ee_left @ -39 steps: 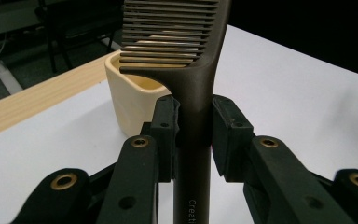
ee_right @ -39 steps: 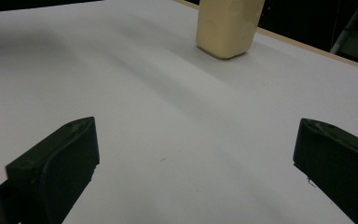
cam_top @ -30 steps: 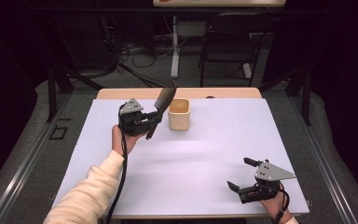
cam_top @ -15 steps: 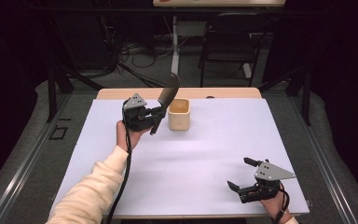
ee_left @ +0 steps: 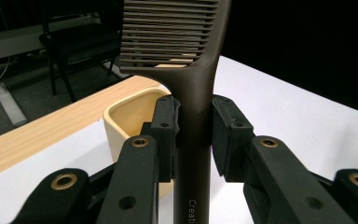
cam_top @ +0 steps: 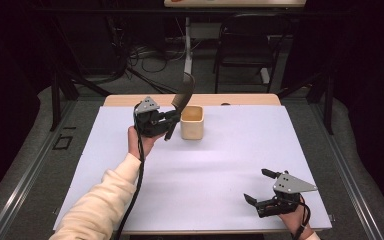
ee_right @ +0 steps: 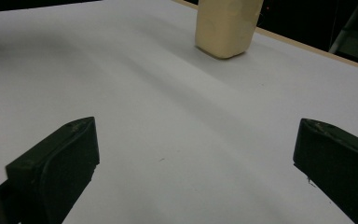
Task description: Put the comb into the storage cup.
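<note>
Two tongs, left tongs [ee_left: 193, 121] clamping comb [ee_left: 191, 70] beside cup [cam_top: 192, 122], right tongs [ee_right: 196, 158] released.

I see a matt dark-brown plastic comb [ee_left: 193, 93] pinched between my left gripper's [ee_left: 195, 126] matt black plastic pads, a smooth cream cup [cam_top: 192, 122] with a dull sheen at upper centre, and a matt white sheet [cam_top: 205, 170] over a pale wood-grain table [cam_top: 130, 100].

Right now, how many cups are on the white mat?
1. The cup stands near the mat's far edge, just right of the comb held in the left gripper. No other is visible.
</note>
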Demonstrator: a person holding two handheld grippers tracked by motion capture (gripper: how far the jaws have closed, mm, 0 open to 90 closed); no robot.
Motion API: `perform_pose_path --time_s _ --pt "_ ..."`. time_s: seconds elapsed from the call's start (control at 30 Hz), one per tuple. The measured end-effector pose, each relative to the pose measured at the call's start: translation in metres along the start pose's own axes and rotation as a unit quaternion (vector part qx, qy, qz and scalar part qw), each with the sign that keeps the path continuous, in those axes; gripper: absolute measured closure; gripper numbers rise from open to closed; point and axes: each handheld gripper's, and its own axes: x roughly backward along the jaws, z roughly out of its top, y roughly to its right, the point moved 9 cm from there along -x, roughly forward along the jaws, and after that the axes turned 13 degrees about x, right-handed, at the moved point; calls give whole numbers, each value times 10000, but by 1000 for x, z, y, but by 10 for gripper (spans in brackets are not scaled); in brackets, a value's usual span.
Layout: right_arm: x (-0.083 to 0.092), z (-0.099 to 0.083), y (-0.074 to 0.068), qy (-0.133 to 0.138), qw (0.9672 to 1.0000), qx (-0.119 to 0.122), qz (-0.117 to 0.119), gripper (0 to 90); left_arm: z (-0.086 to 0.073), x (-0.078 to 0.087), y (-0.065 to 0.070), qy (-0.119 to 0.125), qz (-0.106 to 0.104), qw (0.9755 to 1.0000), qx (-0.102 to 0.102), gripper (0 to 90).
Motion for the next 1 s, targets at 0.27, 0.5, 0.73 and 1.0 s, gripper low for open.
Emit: perform_pose_path --time_s 0.27,0.5,0.73,1.0 --pt "1 0 -1 -11 10000 -12 -2 0 6 -8 4 71 -23 10000 -28 725" --pt "1 0 0 -3 10000 -6 -3 0 13 -12 7 159 -62 9998 -39 725" --pt "0 0 0 -3 10000 3 -1 0 17 -18 8 234 -65 9997 -31 725" --pt "0 0 0 -10 10000 2 -11 0 22 -23 10 293 -70 9995 -80 725"
